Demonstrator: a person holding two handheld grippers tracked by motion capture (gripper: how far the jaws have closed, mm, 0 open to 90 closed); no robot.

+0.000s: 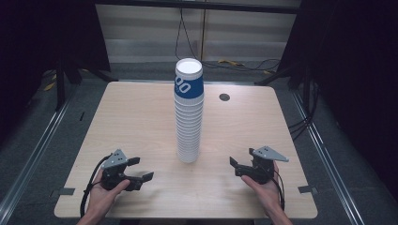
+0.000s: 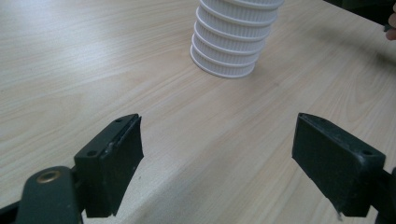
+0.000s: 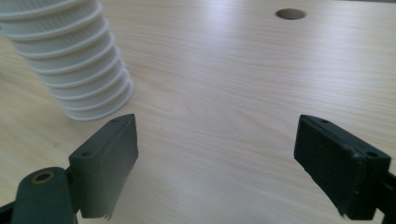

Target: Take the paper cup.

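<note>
Nothing looks started: the cup stack [image 1: 189,112] stands whole and upright mid-tabletop [image 1: 136,122]. The left tool [image 1: 139,169] and right tool [image 1: 236,167] rest near, either side, jaws wide, empty.

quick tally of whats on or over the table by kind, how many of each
cup stack: 1, upside down, blue-banded cup on top; single cups too many to count
hand-held tools: 2, left tool and right tool, both open and apart from the stack
round hole in the table: 1
total: 4
</note>
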